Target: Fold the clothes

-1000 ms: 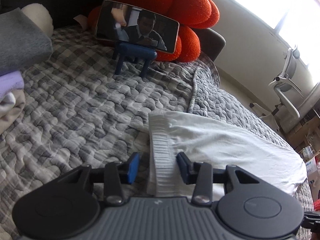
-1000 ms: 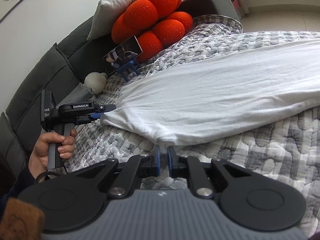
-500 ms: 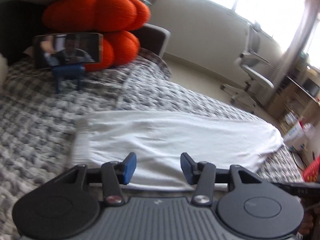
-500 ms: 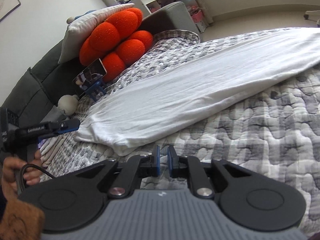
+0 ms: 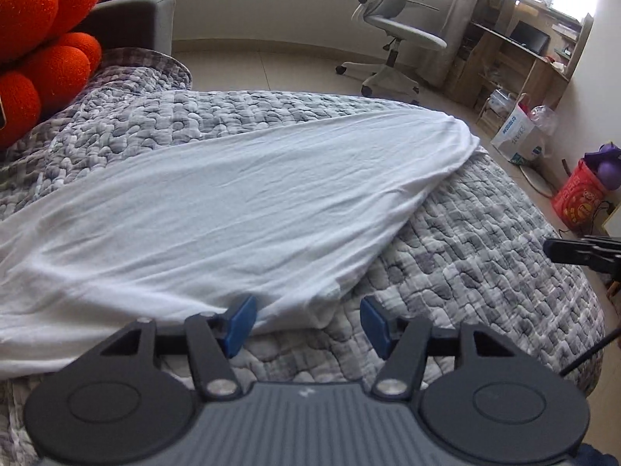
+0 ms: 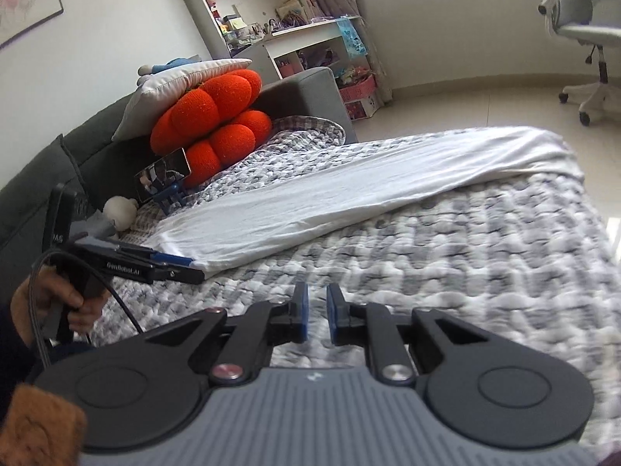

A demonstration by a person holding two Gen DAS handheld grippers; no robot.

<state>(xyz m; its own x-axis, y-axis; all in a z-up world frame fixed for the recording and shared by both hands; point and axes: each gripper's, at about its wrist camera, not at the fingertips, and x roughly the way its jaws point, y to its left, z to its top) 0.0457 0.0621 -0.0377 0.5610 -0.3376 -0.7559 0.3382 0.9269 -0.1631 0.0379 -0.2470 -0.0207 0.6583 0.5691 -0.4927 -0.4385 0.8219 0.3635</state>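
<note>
Left fingers [image 5: 240, 324] astride garment [image 5: 233, 209] edge

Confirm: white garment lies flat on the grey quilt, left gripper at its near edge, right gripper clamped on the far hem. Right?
Not quite. The right gripper holds nothing: in the right wrist view its jaws, opening slightly, hover over bare grey quilt, apart from the white garment. The rest stands: the garment lies flat, with the left gripper at its near edge.
</note>
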